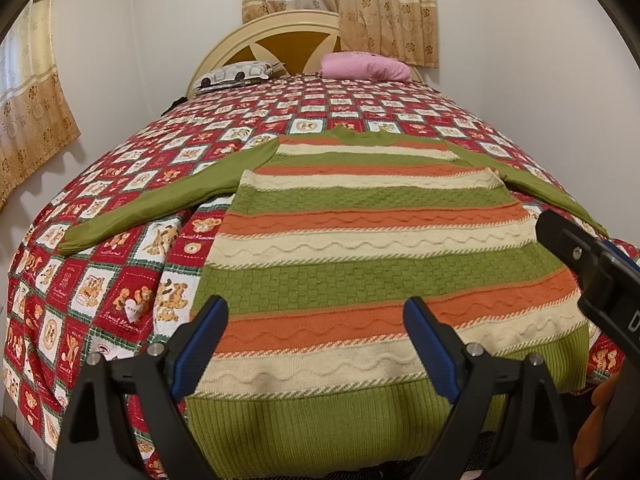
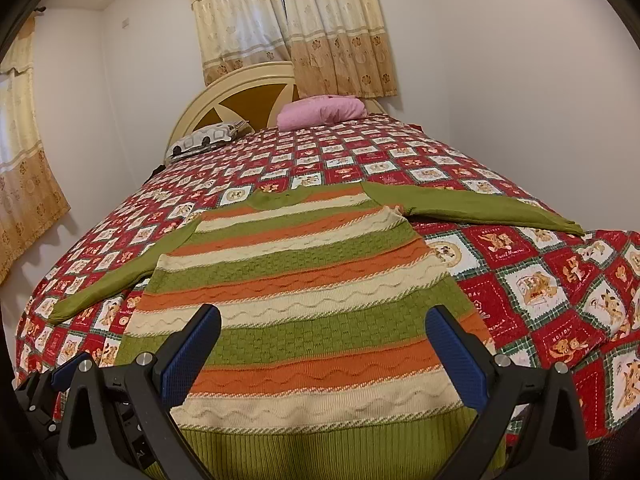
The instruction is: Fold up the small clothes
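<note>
A: We see a bed (image 1: 320,96) under a red quilt (image 1: 132,292) of teddy-bear squares; a striped sweater (image 1: 360,264) lies flat on it, sleeves spread.

B: We also see two pillows by the headboard; one pink (image 1: 366,67), one patterned white (image 1: 236,74).

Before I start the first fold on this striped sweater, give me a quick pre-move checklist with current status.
1. Sweater lying flat on the bedspread, body unfolded: ok.
2. Both sleeves spread out to the sides, left sleeve and right sleeve: ok.
3. Left gripper open, nothing between its fingers: ok.
4. Right gripper open, nothing held: ok.
5. Hem within easy reach, right in front of both grippers: ok.
6. Pillows far from the sweater: ok.
</note>
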Available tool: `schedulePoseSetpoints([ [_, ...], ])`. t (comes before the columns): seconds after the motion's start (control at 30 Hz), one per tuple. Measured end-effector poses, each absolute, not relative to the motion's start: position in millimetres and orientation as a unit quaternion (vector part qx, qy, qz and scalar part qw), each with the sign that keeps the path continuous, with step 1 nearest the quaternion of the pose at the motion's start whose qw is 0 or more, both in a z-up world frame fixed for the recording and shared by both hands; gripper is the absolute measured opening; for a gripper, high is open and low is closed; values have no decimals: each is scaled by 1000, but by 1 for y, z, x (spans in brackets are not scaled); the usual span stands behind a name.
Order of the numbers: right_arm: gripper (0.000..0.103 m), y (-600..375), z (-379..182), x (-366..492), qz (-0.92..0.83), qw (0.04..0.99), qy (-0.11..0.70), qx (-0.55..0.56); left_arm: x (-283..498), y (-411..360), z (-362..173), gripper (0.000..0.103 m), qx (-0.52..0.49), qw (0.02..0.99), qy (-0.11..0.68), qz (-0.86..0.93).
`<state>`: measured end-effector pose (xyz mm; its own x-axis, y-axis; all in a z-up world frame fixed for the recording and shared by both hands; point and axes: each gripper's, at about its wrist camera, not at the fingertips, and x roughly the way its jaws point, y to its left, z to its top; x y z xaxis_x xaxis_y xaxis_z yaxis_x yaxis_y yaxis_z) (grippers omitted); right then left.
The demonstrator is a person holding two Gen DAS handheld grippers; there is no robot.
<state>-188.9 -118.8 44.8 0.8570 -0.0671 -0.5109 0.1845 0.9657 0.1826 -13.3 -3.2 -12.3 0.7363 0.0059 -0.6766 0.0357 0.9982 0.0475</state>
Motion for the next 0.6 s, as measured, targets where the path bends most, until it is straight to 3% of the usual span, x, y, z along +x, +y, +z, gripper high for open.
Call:
schedulePoseSetpoints([
  [0.6,102,-119,41,-187,-67,955,266,114,-9,-3,-17,92,25,928,371,-13],
])
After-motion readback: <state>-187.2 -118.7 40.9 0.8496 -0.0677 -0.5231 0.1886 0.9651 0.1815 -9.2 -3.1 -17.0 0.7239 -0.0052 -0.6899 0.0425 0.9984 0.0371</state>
